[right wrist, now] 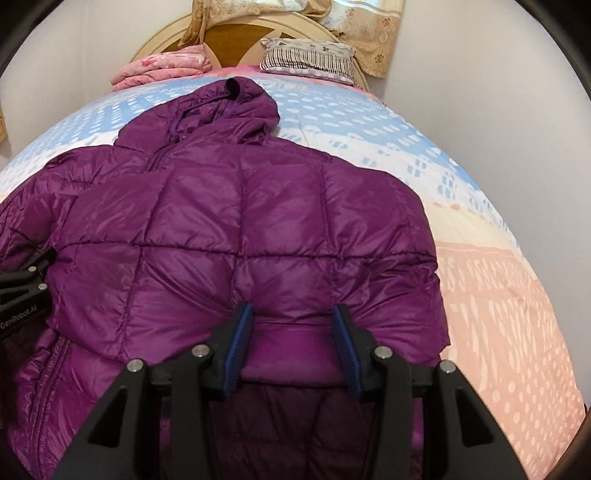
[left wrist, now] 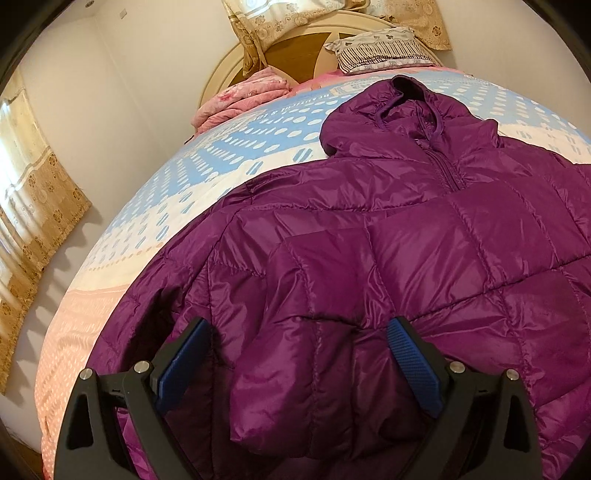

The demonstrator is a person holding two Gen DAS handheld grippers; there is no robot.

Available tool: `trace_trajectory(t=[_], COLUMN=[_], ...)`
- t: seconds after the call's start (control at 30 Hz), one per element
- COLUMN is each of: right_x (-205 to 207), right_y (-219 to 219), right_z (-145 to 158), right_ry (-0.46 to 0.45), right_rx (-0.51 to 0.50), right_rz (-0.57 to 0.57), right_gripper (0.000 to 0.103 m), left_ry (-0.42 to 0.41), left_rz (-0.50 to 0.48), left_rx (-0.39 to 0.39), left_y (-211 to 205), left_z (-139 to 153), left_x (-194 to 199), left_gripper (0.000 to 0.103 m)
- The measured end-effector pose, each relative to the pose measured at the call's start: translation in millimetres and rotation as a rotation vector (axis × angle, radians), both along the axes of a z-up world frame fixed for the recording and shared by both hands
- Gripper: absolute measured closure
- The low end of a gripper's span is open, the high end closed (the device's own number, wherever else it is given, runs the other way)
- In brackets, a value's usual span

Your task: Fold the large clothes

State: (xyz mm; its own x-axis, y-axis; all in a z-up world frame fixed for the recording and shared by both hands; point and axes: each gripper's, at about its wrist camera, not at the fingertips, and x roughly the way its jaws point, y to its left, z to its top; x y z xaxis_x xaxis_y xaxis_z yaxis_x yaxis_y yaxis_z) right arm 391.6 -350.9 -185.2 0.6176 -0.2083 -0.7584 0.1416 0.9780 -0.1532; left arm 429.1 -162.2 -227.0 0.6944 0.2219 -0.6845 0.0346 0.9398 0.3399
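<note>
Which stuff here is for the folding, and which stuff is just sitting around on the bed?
For the folding:
purple puffer jacket
left gripper, jaws wide apart over a puffy fold
right gripper, jaws apart around a bit of jacket
bedspread, the folding surface

Just lying about:
pink folded blanket
striped pillow
headboard
curtain

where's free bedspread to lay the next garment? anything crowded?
Free: the bedspread strip between the purple puffer jacket and the wall, and another strip on its opposite side toward the curtain. A blue band lies bare between the hood and the striped pillow. Crowded: the headboard end, with a folded pink blanket; both grippers sit over the hem.
</note>
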Motion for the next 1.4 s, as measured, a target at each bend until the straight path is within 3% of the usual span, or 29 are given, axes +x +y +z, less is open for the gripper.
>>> trace_trajectory(t=[0.63, 0.73, 0.77, 0.83, 0.93, 1.07, 1.2, 1.4], right_x=[2.8, 4.8, 5.7, 0.5, -18.9, -62.6, -98.5, -149.6], right_y=[1.5, 0.3, -2.8, -10.9, -17.4, -4.7, 18.9, 53.2], right_z=[-2.8, -2.3, 0.5, 9.9, 26.2, 43.4, 41.8, 38.6], right_ry=[0.012, 0.022, 0.032, 0.041, 0.005, -0.036, -0.035, -0.057], right_rx=[-0.021, -0.039, -0.036, 0.018, 0.071, 0.099, 0.112, 0.146], right_rz=[-0.011, -0.033, -0.048, -0.038, -0.048, 0.022, 0.098, 0.16], right_gripper=[0.05, 0.04, 0.033, 0.027, 0.025, 0.018, 0.018, 0.018], left_ry=[0.004, 0.021, 0.03, 0.027, -0.025, -0.123, -0.117, -0.041], left_rz=[-0.002, -0.015, -0.02, -0.01, -0.023, -0.014, 0.081, 0.257], left_rx=[0.027, 0.04, 0.049, 0.041, -0.026, -0.02, 0.039, 0.05], left_y=[-5.1, -5.7, -5.2, 2.9, 30.4, 92.3, 169.6, 290.7], left_z=[-1.3, 2.3, 5.4, 21.1, 59.5, 93.2, 87.4, 53.6], left_x=[4.3, 6.4, 7.3, 2.9, -17.4, -61.1, -101.6, -191.1], left_gripper=[0.005, 0.005, 0.005, 0.005, 0.005, 0.005, 0.005, 0.005])
